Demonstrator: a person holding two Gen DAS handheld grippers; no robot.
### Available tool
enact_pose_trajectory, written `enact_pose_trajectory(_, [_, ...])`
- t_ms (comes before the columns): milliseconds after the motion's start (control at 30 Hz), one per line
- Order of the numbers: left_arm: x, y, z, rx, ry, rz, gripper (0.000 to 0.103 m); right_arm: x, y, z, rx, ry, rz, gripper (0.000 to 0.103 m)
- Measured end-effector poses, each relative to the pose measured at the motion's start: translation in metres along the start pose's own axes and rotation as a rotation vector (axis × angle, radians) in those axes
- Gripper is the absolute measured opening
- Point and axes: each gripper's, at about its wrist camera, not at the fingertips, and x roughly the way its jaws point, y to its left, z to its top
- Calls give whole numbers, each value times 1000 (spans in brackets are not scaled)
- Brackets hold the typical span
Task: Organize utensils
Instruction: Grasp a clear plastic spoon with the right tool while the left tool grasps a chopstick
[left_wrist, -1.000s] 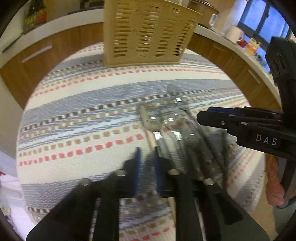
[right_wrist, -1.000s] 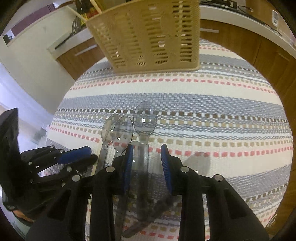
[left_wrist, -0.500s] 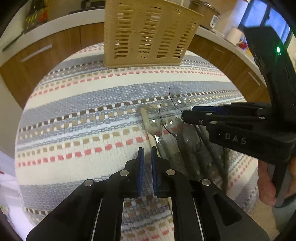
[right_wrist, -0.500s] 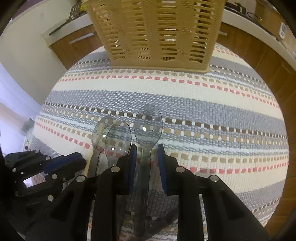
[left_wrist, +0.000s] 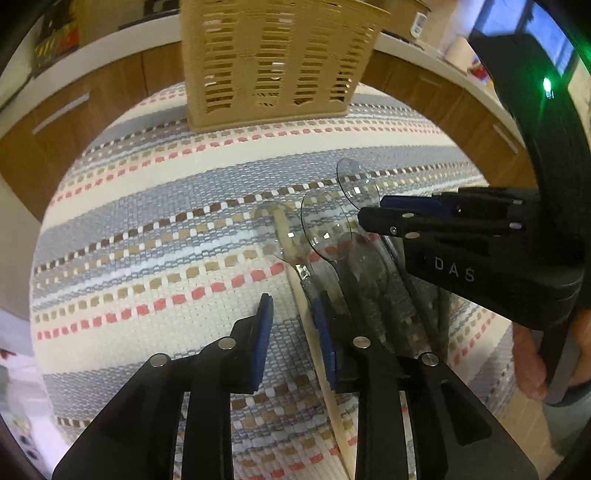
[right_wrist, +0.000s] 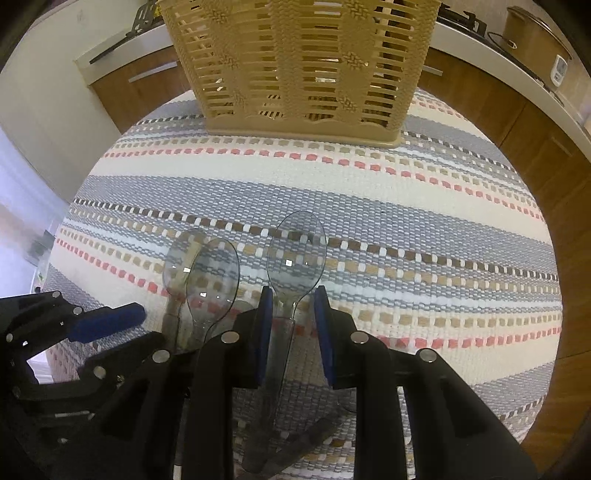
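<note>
Right claw (right_wrist: 293, 328) astride clear spoon (right_wrist: 295, 254)

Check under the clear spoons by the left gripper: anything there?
A wooden stick shows through the leftmost clear spoon and runs on beneath the left gripper, whose jaws are opening. Darker handles lie heaped under the others; what they are is hidden.
</note>
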Motion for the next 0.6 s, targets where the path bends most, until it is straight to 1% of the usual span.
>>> enact_pose_trajectory(67, [4,-10,3,34,-5,40,26,0,1,0,-2,-3,-1,20])
enact_pose_trajectory(100, [5,-12,4,40,-5,46,26,0,2,0,-2,-3,0,20])
enact_pose_trajectory(200, [6,-9,5,31,4,36,26,-4,1,-3,-3,-3,1,20])
enact_pose_trajectory(233, [5,-6,3,27,5,46,21,-5,2,-4,-5,-3,-2,20])
enact_pose_trajectory(333, [3,-5,0,19,1,61,21,-5,4,-5,-9,-5,-21,20])
enact_pose_trajectory(433, [9,-11,5,42,-21,121,20,-4,10,-4,-19,-10,-47,20])
enact_pose_trajectory(500, [11,-14,7,46,-42,159,12,-5,9,-5,-12,-15,-56,17])
enact_pose_trajectory(533, [11,-12,7,37,-50,171,7,-6,8,-4,-5,-17,-59,10])
enact_pose_trajectory(600, [8,-3,6,-8,-65,135,5,-8,3,-5,16,-28,-62,9])
